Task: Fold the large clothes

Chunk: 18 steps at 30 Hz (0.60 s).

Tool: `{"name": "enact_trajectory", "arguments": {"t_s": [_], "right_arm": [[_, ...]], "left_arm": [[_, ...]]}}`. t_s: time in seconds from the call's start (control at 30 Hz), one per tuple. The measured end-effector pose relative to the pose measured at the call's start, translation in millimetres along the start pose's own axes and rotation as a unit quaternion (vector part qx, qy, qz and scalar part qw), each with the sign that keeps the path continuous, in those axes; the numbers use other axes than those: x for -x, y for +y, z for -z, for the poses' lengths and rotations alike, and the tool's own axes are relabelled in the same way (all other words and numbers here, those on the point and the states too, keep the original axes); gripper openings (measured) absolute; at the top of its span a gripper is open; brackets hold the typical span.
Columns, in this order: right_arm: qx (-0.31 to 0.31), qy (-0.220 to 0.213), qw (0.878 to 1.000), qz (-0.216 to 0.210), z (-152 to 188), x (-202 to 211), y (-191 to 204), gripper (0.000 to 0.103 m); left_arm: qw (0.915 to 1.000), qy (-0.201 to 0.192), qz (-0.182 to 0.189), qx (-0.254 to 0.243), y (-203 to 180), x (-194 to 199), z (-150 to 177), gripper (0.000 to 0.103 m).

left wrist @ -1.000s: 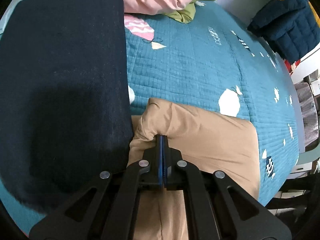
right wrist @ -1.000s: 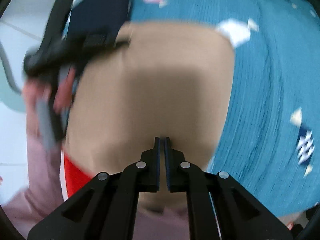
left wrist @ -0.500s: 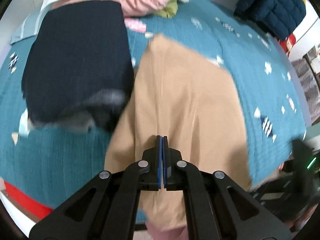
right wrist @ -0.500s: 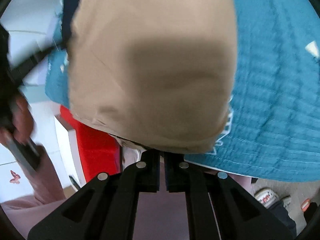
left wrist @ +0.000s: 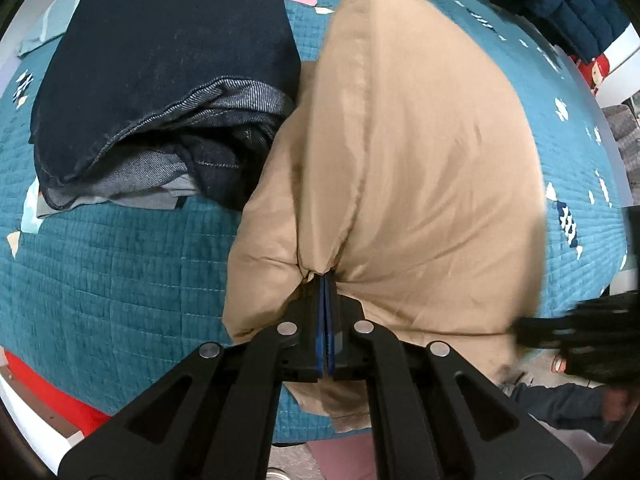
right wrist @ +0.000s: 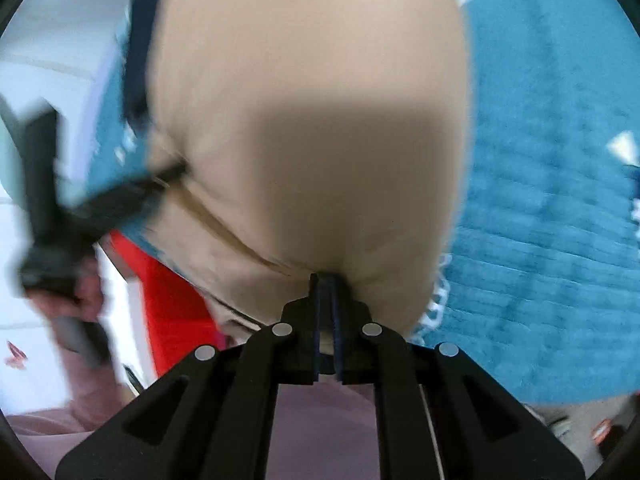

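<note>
On the teal quilted bed cover point(left wrist: 120, 280), the tan garment point(left wrist: 420, 152) lies spread from the near edge of the bed toward the far side, its left margin just beside a stack of folded dark denim point(left wrist: 160, 72). The left gripper point(left wrist: 325, 280) has its jaws pressed together on a gathered bunch of the tan cloth at the near edge, with puckers radiating from the pinch. The right gripper point(right wrist: 326, 280) pinches the same garment point(right wrist: 312, 120) at its near hem, jaws nearly together with fabric bunched between them; that view is blurred, so how deep the bite goes cannot be told. The other tool shows as a dark smear at the lower right of the left view. Judging from the task, this looks like the setting-up of a fold, both near corners in hand. The main risk is the slippery-looking cloth: each grip holds only a small tuck, and a pull that is uneven between the two hands could drag one corner free or skew the fold line. The denim stack is another hazard, since the tan edge touches or overlaps it, and lifting or sweeping leftward may snag and topple the folded pile. Part of the garment also hangs off the bed's near edge, so slack could let it slide to the floor.
</note>
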State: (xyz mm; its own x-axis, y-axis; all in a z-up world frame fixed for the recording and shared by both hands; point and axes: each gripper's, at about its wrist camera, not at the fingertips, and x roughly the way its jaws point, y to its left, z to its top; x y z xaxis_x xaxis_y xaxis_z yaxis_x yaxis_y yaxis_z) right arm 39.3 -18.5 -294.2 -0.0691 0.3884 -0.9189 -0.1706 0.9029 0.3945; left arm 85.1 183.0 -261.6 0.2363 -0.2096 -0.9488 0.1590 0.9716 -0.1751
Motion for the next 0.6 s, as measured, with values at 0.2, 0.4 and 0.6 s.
{"name": "enact_trajectory", "arguments": {"t_s": [0.2,0.4,0.6], "right_arm": [[0.024,-0.019,0.999,-0.007,-5.5,38.2,14.2,0.012],[0.009,-0.113,0.993,-0.015,0.0,90.0,10.5,0.091],[-0.064,-0.122,0.990,-0.025,-12.6,79.2,-43.8,0.094]], "left_arm": [[0.9997,-0.003,-0.011,0.021,0.5,27.9,5.0,0.026],[0.9976,-0.008,0.050,0.047,7.9,45.6,1.6,0.086],[0.9958,-0.018,0.078,0.045,24.8,47.3,-13.8,0.092]]}}
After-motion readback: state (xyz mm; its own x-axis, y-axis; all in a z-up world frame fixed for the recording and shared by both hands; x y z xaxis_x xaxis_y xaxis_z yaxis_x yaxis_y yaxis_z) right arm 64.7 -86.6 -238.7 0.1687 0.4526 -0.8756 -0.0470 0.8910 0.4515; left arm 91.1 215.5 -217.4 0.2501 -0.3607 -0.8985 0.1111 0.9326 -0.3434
